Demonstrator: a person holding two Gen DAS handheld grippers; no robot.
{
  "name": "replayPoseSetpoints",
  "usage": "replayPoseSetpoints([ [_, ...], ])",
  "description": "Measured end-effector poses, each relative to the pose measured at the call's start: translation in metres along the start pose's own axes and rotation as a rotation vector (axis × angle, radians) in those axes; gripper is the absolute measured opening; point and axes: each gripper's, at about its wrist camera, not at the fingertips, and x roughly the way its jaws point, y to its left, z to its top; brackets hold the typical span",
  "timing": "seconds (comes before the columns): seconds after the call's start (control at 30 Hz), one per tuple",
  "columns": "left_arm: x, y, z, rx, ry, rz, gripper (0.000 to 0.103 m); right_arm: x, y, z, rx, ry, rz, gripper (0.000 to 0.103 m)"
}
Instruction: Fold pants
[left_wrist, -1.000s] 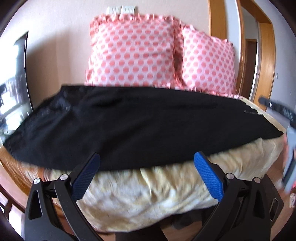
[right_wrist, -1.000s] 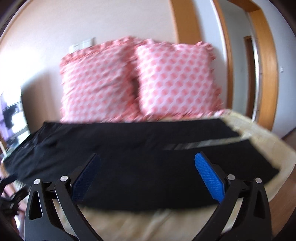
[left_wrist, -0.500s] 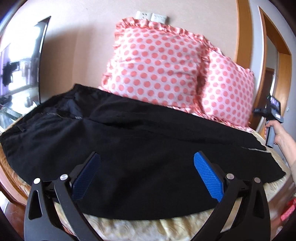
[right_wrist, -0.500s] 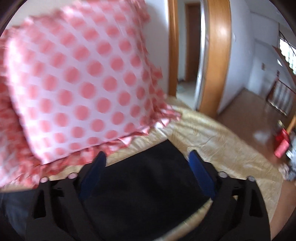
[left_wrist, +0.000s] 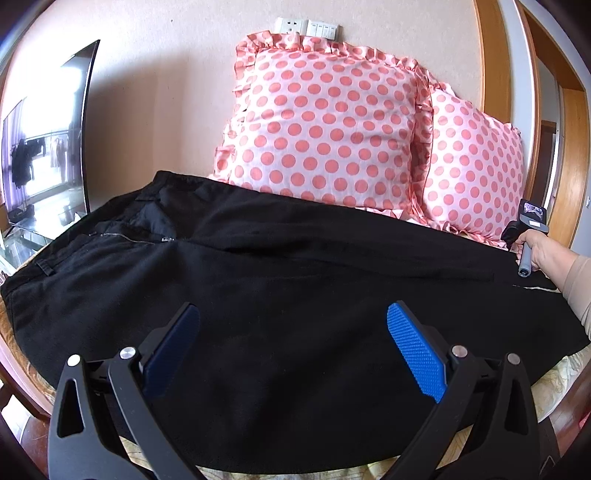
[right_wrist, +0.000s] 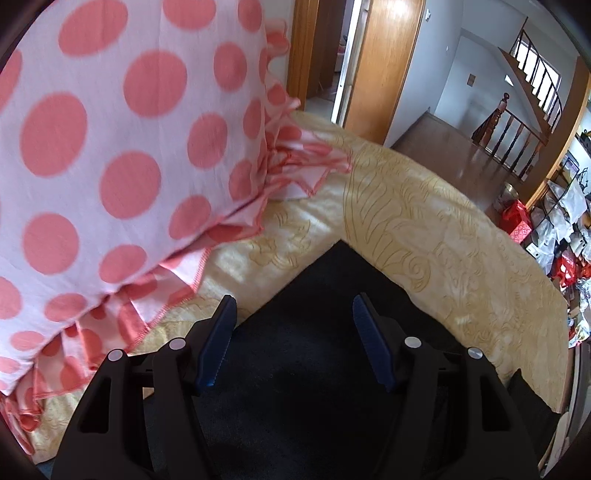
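— Starting at the left gripper (left_wrist: 293, 341): how do its fingers stand?

— Spread wide, blue pads clamping nothing, hovering over the middle of the black pants (left_wrist: 280, 295). The pants lie flat across the yellow bedspread (right_wrist: 424, 221), waistband and open zipper (left_wrist: 129, 238) at the left end, legs running right.

— And the right gripper (right_wrist: 291, 332)?

— Fingers apart too, holding nothing. They sit low over the hem corner of one pant leg, just beside the frilled edge of the polka-dot pillow (right_wrist: 110, 147). From the left wrist camera, the right hand (left_wrist: 537, 249) grips that tool's handle at the far leg end of the pants, forearm reaching in from the right.

— Any writing legible?

— None readable on the pants or the grippers.

— What does each view add?

— Only the left shows both pillows behind the pants, the wall sockets (left_wrist: 306, 26) above them and the television (left_wrist: 44, 147) left of the waistband. Only the right shows the doorway (right_wrist: 340, 55) and the staircase (right_wrist: 524, 92) beyond the bed.
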Motion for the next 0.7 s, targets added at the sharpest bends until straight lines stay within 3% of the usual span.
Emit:
replayPoseSetpoints([
  [0.1, 0.000, 0.000, -0.001, 0.008, 0.000, 0.002, 0.101, 0.000, 0.000, -0.002, -0.018, -0.026, 0.007, 0.062],
  [0.17, 0.000, 0.000, -0.001, 0.003, 0.002, 0.001, 0.101, -0.003, -0.003, -0.004, -0.024, -0.030, 0.031, 0.038],
  [0.2, 0.000, 0.000, -0.001, 0.002, 0.003, 0.000, 0.101, -0.005, -0.007, -0.005, -0.009, -0.027, 0.057, 0.031],
  [0.37, -0.005, 0.004, -0.004, -0.022, -0.004, -0.003, 0.101, -0.011, -0.046, -0.008, 0.104, -0.024, 0.252, 0.007],
  [0.47, -0.011, 0.007, -0.005, -0.035, -0.012, -0.008, 0.101, -0.028, -0.077, -0.018, 0.188, -0.061, 0.409, 0.004],
  [0.7, -0.028, 0.008, -0.006, -0.055, -0.043, -0.032, 0.101, -0.093, -0.147, -0.053, 0.230, -0.163, 0.647, 0.004],
])
